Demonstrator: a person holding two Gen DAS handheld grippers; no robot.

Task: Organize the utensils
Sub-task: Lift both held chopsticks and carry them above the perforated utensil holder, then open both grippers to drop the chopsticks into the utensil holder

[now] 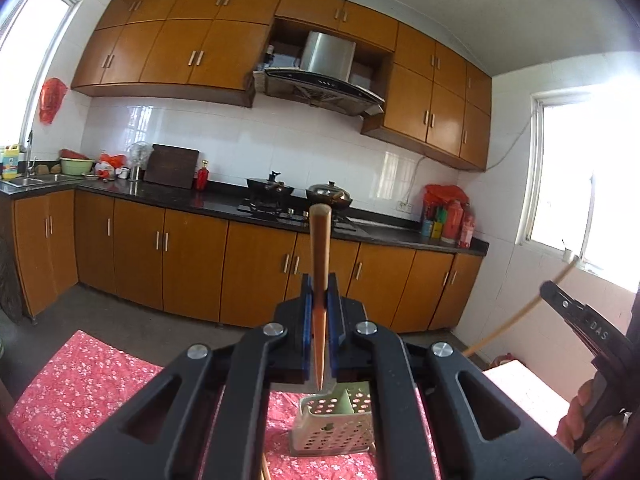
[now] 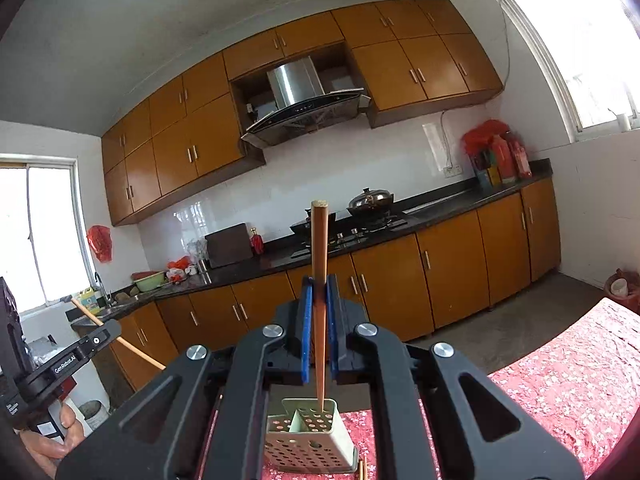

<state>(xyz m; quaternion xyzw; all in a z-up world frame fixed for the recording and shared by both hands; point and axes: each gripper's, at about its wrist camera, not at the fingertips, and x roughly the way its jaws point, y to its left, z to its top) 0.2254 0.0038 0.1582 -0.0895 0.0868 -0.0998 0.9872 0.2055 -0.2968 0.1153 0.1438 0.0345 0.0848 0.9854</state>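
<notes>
My left gripper (image 1: 319,286) is shut on a wooden chopstick (image 1: 320,248), held upright with its thin tip just above the pale green perforated utensil holder (image 1: 334,426) on the red floral tablecloth (image 1: 84,380). My right gripper (image 2: 319,286) is shut on another wooden chopstick (image 2: 319,248), upright, its tip inside the same holder (image 2: 310,440) in a rear compartment. Each gripper shows at the edge of the other's view, the right one (image 1: 580,312) and the left one (image 2: 80,352), each with its chopstick slanting through it.
More chopstick ends lie on the cloth by the holder (image 2: 362,470). Beyond the table are brown kitchen cabinets (image 1: 192,264), a black counter with pots on a stove (image 1: 280,196), a range hood (image 1: 324,80), a sink (image 1: 36,180) and windows.
</notes>
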